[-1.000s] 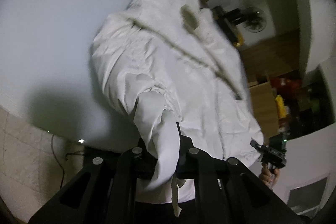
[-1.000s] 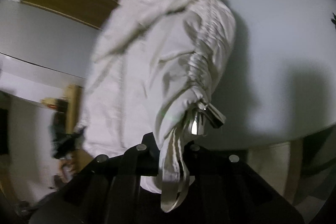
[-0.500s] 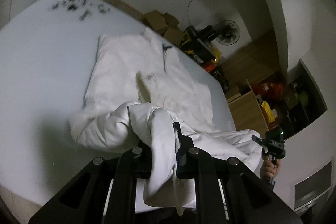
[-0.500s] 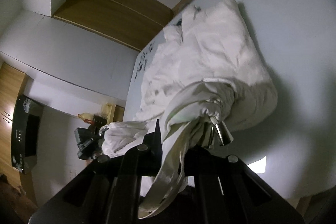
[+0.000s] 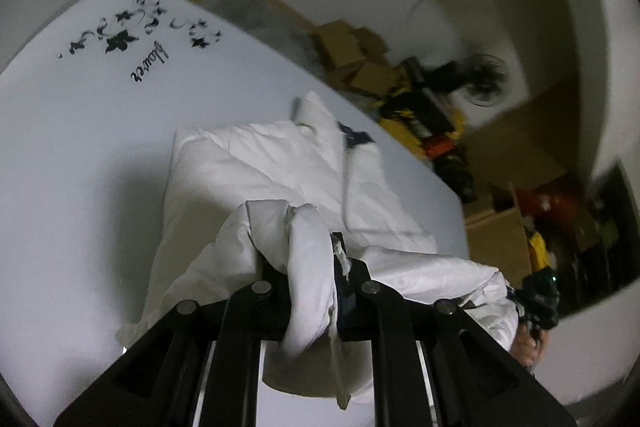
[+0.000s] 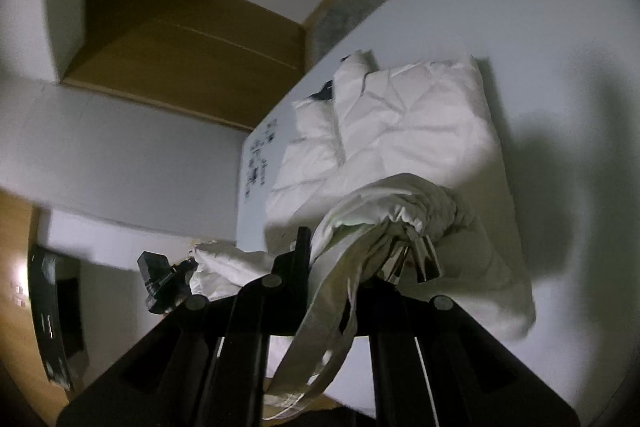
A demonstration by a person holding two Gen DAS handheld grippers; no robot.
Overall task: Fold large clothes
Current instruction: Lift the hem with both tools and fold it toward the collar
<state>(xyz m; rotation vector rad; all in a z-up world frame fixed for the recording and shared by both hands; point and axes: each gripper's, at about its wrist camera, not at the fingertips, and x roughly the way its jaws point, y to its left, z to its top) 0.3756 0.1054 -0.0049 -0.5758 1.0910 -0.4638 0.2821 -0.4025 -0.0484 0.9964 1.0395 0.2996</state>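
Observation:
A white padded jacket (image 5: 280, 163) lies on a white table (image 5: 80, 131), collar end far from me, with a dark label at the neck. My left gripper (image 5: 310, 259) is shut on a bunched corner of the jacket's near hem, and cloth hangs down between its fingers. In the right wrist view the same jacket (image 6: 416, 115) spreads over the table (image 6: 560, 67). My right gripper (image 6: 344, 255) is shut on the other gathered hem corner, where drawcord ends with metal tips (image 6: 424, 259) dangle. Both held corners are raised above the rest of the jacket.
The table top carries a black floral print (image 5: 132, 35) at its far left end. Cardboard boxes (image 5: 352, 55), a fan and cluttered shelves stand beyond the table's far edge. The other gripper (image 5: 540, 295) and a hand show at right; in the right wrist view the left gripper (image 6: 160, 279) shows.
Both grippers have lifted and carried the jacket's hem forward over its body. The jacket, earlier hanging off the table edge, now lies spread on the table with the hem doubling over.

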